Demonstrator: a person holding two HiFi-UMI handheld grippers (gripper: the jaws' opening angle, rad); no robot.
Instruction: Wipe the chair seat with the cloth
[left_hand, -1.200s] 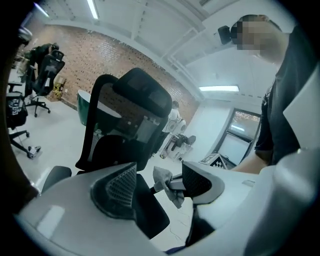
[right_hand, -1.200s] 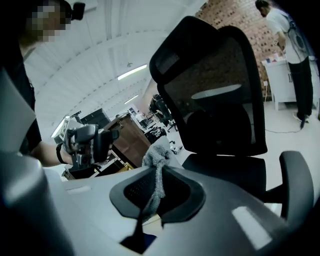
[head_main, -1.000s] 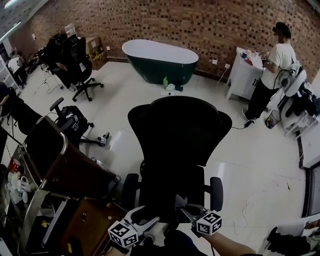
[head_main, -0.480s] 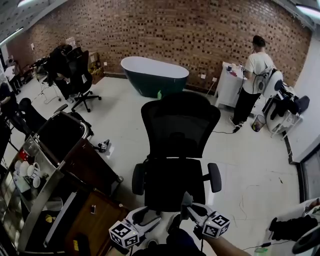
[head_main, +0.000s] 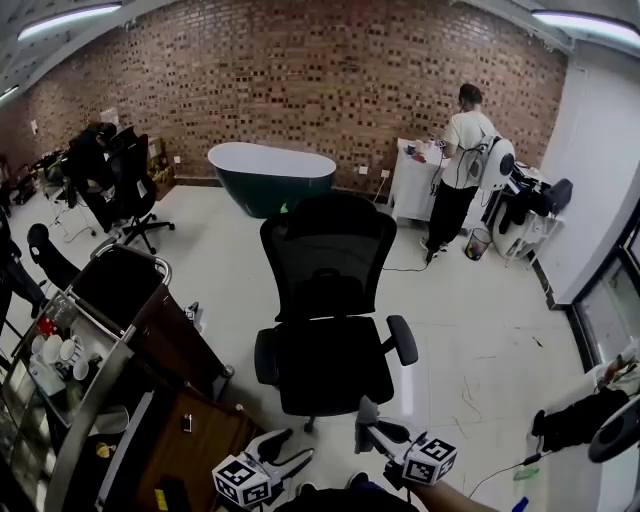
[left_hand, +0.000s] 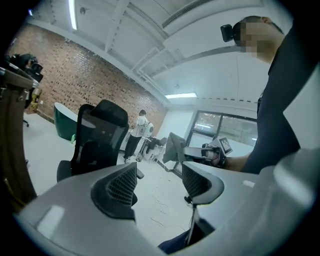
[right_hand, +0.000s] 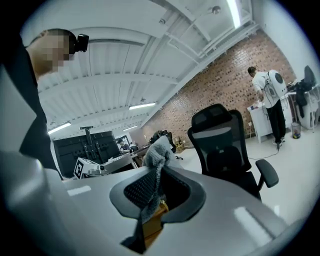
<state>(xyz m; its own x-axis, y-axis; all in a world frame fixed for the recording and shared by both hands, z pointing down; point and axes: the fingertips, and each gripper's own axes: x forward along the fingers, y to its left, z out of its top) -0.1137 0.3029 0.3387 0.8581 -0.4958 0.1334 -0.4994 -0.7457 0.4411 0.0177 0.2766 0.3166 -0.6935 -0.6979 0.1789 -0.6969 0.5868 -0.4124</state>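
your right gripper (head_main: 368, 420) is pinching the grey cloth (right_hand: 158, 149) | left gripper (head_main: 278, 448) spread, nothing in it | chair seat (head_main: 325, 368) straight ahead and below, looks nearer your right

The right gripper (right_hand: 159, 192) has its black jaws pressed together on a grey fluffy cloth (right_hand: 158, 150), which bunches above them and trails down between them. A black mesh-backed office chair (right_hand: 220, 145) stands upright just right of the cloth. Beyond the chair, a person in a white shirt (right_hand: 267, 95) stands by the red brick wall (right_hand: 225, 85).
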